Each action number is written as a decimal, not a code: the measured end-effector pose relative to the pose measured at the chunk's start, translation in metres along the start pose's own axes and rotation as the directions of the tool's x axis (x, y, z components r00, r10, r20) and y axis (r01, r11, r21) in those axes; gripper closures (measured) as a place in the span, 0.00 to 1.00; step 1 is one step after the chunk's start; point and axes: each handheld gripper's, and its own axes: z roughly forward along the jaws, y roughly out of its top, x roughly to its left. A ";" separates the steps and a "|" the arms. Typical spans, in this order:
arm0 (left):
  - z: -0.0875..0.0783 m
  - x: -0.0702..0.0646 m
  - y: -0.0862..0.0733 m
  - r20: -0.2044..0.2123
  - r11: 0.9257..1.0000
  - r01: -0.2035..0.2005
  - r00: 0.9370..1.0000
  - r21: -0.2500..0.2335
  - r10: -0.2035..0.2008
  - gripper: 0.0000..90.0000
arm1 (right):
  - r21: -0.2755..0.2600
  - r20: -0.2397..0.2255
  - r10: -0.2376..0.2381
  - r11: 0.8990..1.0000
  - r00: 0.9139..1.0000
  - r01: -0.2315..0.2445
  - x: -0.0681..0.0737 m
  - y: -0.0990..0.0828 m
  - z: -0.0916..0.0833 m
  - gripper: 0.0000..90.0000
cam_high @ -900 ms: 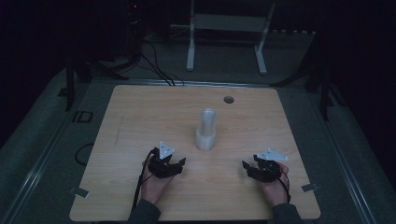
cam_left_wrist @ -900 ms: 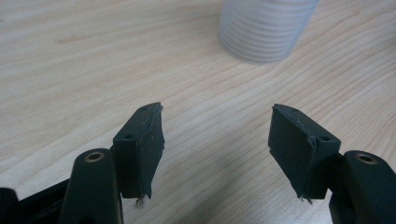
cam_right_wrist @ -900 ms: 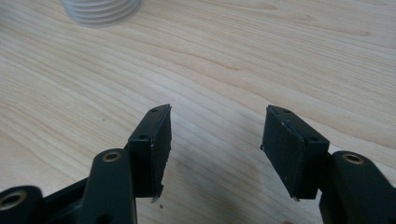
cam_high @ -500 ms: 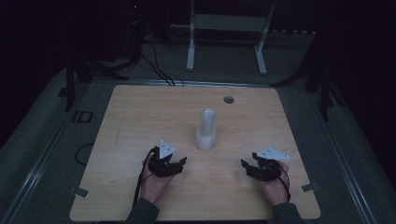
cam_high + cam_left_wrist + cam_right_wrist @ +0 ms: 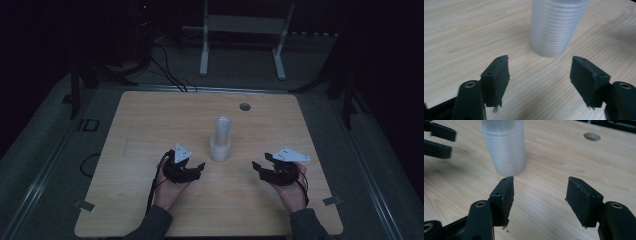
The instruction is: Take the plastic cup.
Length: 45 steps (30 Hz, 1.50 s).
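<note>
A stack of clear ribbed plastic cups [image 5: 220, 140] stands upright at the middle of the wooden table [image 5: 150, 125]. My left gripper [image 5: 200, 168] rests low on the table just left of the stack and points toward it. Its jaws are open and hold nothing. In the left gripper view the stack [image 5: 556, 27] stands a short way beyond the open left gripper [image 5: 539, 60]. My right gripper [image 5: 257, 167] sits to the right of the stack, also open and empty. In the right gripper view the stack [image 5: 504, 147] rises past the left jaw of the right gripper [image 5: 540, 180].
A round hole [image 5: 245, 106] is cut in the table behind the stack. A white metal stand [image 5: 242, 25] and cables lie on the dark floor beyond the far edge. The left gripper [image 5: 439, 140] shows at the top left of the right gripper view.
</note>
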 end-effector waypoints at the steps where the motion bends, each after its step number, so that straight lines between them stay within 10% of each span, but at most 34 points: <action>1: 0.001 0.000 0.001 0.008 1.000 -0.004 1.000 -0.003 0.004 0.32 | -0.001 -0.001 -0.012 1.000 1.000 0.012 0.001 0.004 0.000 0.43; 45: 0.030 -0.010 0.035 0.027 0.997 -0.050 0.998 -0.063 0.052 0.28 | -0.099 -0.110 -0.089 0.992 0.990 0.078 0.036 0.116 0.052 0.35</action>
